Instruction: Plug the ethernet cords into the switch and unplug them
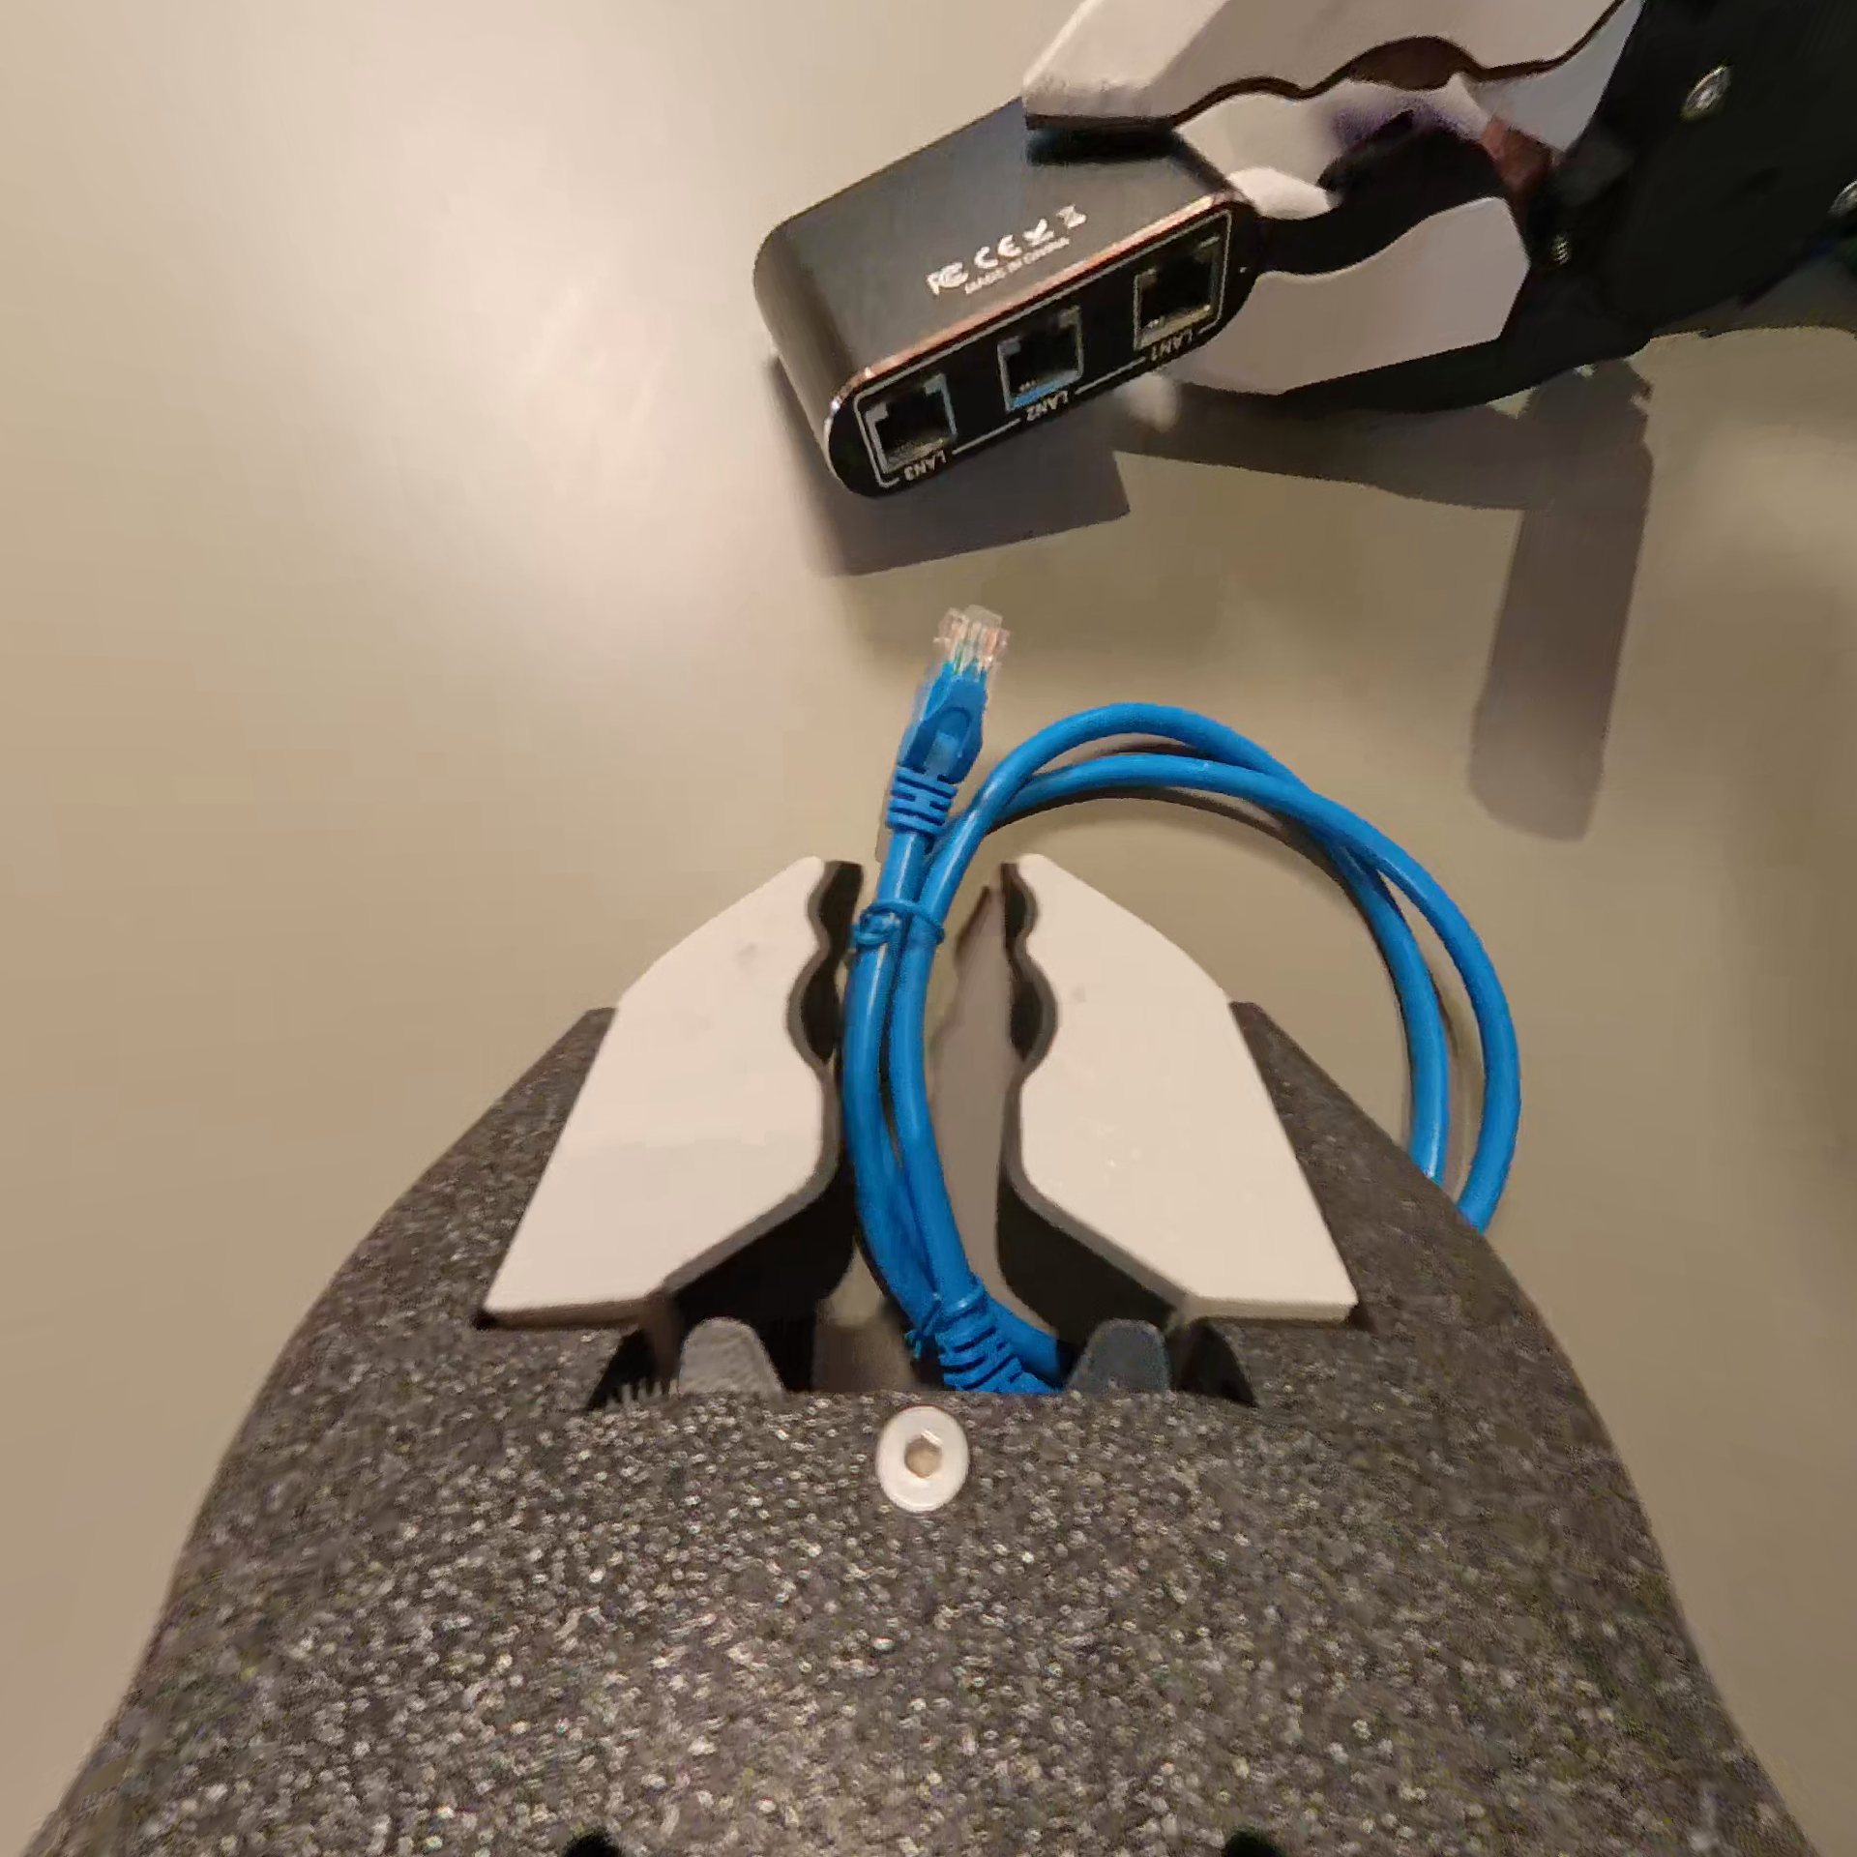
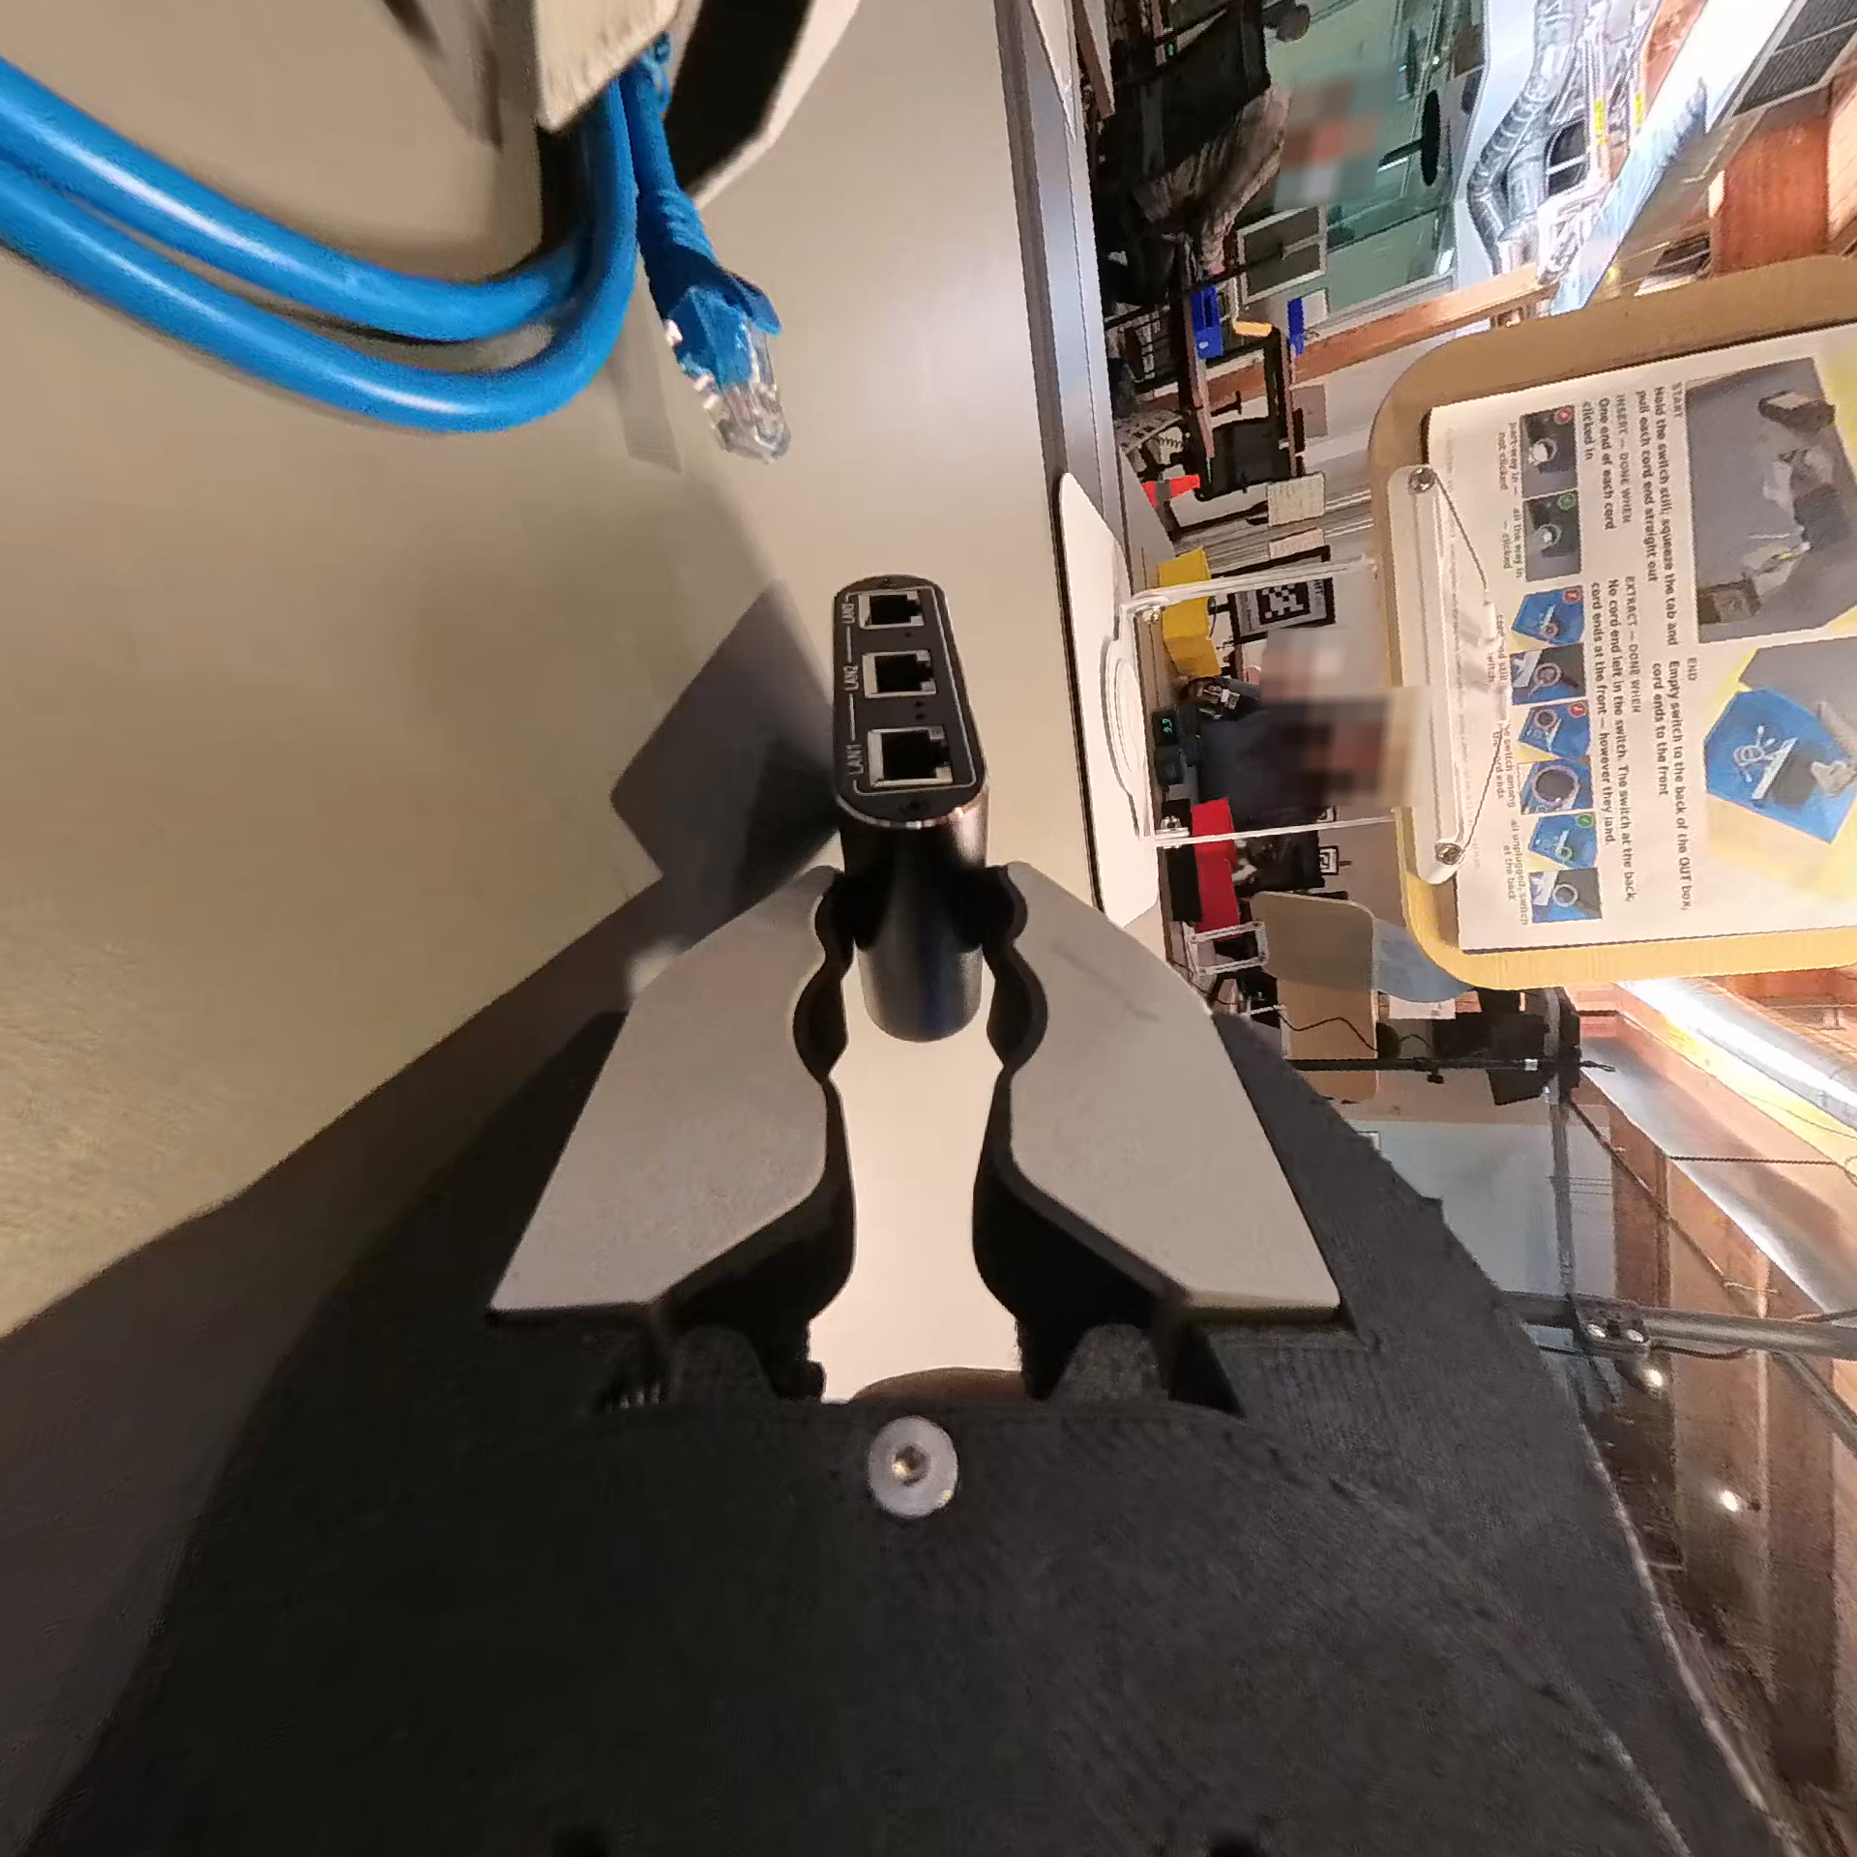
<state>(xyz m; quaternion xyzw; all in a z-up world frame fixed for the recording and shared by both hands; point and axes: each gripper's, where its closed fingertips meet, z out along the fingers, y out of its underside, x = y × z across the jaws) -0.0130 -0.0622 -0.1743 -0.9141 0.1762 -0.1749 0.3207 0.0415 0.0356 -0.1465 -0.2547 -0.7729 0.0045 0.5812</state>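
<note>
My left gripper [image 1: 924,884] is shut on a coiled blue ethernet cord [image 1: 1306,794], tied with twist ties. Its clear plug [image 1: 967,643] sticks out past the fingertips and points at the switch, a short gap away. The black switch [image 1: 965,291] has three ports, all empty. My right gripper [image 2: 919,884] is shut on the switch [image 2: 909,703] at its end and holds it with the ports facing the cord. The right gripper also shows in the left wrist view [image 1: 1186,201]. In the right wrist view the cord's plug [image 2: 744,402] hangs at the upper left from the left gripper [image 2: 573,90].
The beige table [image 1: 402,502] lies under both grippers; its far edge [image 2: 1045,352] runs past the switch. A wooden board with an instruction sheet [image 2: 1608,623] and a clear stand [image 2: 1256,713] sit beyond it. A busy room with people lies behind. The left gripper's tips are roughly 12 cm from the right gripper's.
</note>
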